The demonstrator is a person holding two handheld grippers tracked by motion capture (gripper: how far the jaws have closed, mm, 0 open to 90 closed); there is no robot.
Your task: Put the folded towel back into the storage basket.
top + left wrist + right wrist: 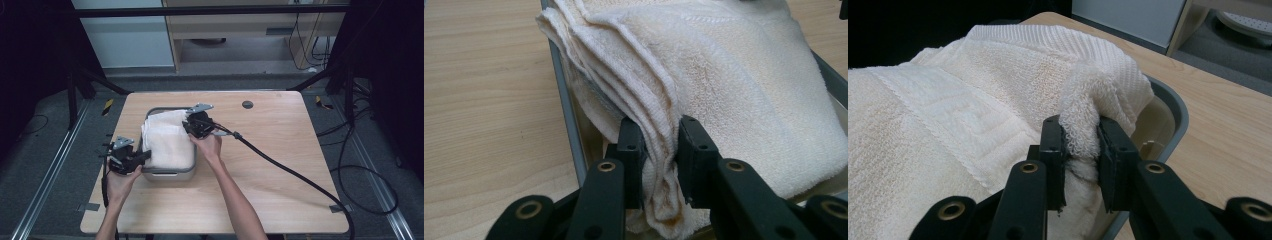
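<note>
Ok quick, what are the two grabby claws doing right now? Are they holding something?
Left gripper: shut on a fold of the cream towel at the tub's edge.
Right gripper: shut on a bunched corner of the same towel.

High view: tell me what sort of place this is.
Most likely a lab or recording workspace, not a home. A bare wooden table stands inside a black metal frame, loose cables trail over the grey floor, and both hand-held grippers, left gripper and right gripper, clamp a folded towel in a grey bin.
</note>
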